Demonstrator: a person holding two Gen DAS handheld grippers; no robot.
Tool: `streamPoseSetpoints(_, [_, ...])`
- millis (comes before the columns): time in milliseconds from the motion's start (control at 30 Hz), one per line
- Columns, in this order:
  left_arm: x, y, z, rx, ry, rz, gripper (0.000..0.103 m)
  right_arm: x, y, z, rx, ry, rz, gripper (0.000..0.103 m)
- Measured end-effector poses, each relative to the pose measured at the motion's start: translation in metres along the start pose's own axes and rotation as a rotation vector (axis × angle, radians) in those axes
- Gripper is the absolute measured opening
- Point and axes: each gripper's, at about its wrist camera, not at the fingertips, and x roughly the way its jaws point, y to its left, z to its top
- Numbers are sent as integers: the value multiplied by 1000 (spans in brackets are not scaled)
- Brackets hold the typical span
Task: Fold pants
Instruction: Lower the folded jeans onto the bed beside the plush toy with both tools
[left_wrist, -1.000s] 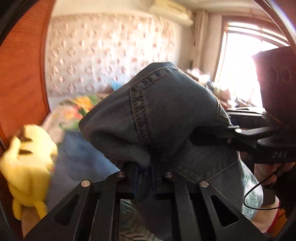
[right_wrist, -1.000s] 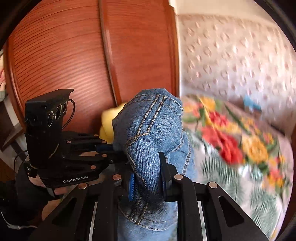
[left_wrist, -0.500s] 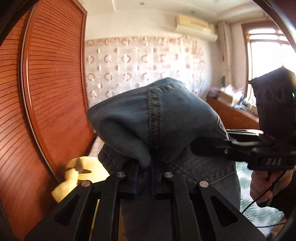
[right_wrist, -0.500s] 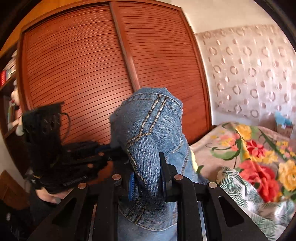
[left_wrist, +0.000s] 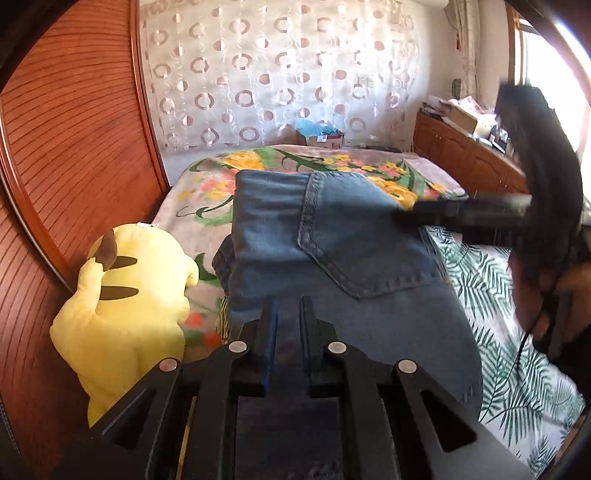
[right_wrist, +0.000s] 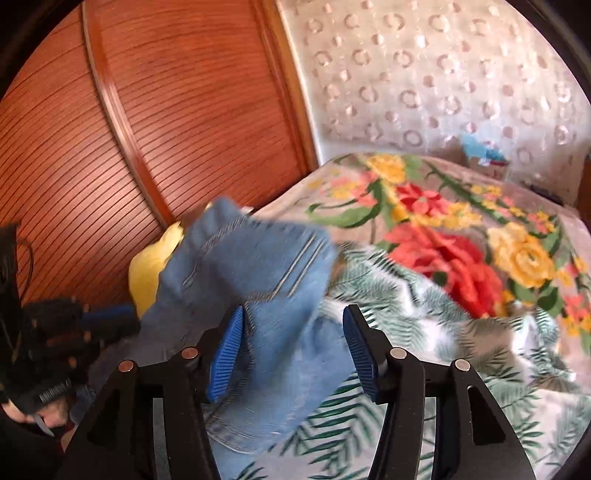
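The blue jeans (left_wrist: 332, 251) lie folded on the bed, back pocket up, and show blurred in the right wrist view (right_wrist: 258, 295). My left gripper (left_wrist: 288, 314) hovers just above their near edge with a narrow gap between its jaws and no cloth in it. My right gripper (right_wrist: 291, 332) has its jaws wide apart over the jeans and holds nothing. It appears as a dark blurred shape at the right of the left wrist view (left_wrist: 480, 214).
A yellow plush toy (left_wrist: 125, 295) sits left of the jeans against the wooden wardrobe door (left_wrist: 66, 129). The floral blanket (right_wrist: 443, 240) and a leaf-print sheet (left_wrist: 498, 295) cover the bed. A wooden cabinet (left_wrist: 461, 147) stands at the far right.
Both grippers held the jeans raised before. Now the jeans lie on the bed, both grippers have let go, and the right one has opened wide.
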Motion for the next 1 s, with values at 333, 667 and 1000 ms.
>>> streamPoseSetpoints(333, [2,4,-22,-34,30,-1,12,2,62,-9,-190,13,-2,35])
streamPoseSetpoints(667, [-9,-4,-31,-61,12,-8,12,-7,50,-22,-76,35,-43,36])
streamPoseSetpoints(1000, [-62,-46,-21,-32,-107,-31,32,-156,63,-99,-61,-97,-81,36])
